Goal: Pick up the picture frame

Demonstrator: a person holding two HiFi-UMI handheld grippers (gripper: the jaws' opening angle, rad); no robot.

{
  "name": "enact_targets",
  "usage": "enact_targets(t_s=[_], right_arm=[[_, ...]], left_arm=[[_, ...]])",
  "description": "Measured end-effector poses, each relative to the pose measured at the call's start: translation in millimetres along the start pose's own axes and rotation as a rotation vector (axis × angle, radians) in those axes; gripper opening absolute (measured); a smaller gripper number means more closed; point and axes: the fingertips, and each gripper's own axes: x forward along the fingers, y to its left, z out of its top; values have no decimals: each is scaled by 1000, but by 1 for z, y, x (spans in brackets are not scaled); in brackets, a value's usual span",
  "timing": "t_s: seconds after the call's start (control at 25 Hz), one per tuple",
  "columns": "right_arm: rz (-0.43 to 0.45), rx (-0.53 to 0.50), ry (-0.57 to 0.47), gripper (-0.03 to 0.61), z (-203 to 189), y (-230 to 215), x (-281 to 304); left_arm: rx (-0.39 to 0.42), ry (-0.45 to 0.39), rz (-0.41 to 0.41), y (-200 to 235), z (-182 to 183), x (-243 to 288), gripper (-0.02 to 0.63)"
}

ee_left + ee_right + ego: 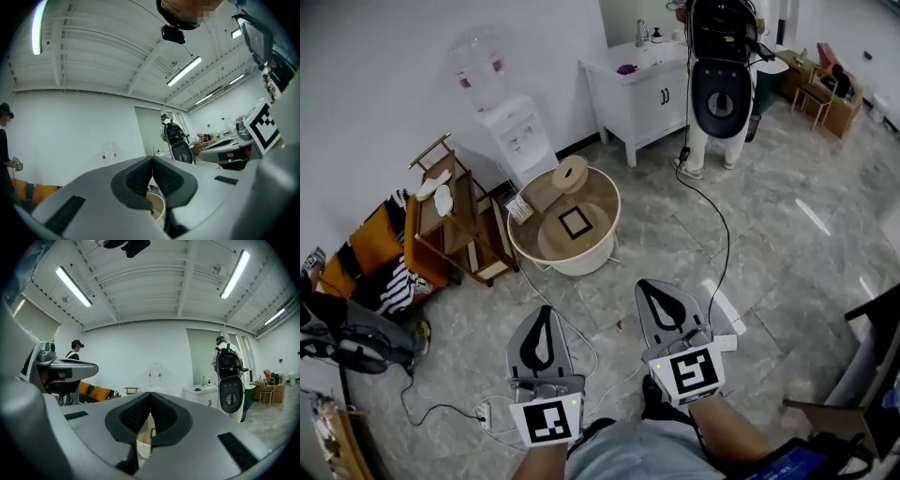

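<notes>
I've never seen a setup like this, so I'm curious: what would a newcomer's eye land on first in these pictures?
Probably the two grey hand-held tools at the bottom of the head view, the left gripper and the right gripper, each with a square-marker cube and its fingers closed on nothing. Next is the round white tub on the floor ahead, with a small black picture frame lying inside.

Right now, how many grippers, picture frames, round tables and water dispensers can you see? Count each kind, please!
Grippers: 2, the left gripper and the right gripper
Picture frame: 1
Round table: 1
Water dispenser: 1
Total: 5
</notes>
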Motion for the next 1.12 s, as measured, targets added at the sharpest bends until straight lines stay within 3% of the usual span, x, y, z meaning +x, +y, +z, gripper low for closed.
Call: enact_targets(t_s=[0.24,0.64,1.12], right_arm=[[42,26,50,14,-10,-27,43],[75,-4,103,14,-35,-44,140],[117,-46,151,14,-51,-34,354]], left_arm=[[14,13,19,7,-4,50,15],[-29,30,39,52,-43,135,15],[-84,40,99,200,-96,278,15]])
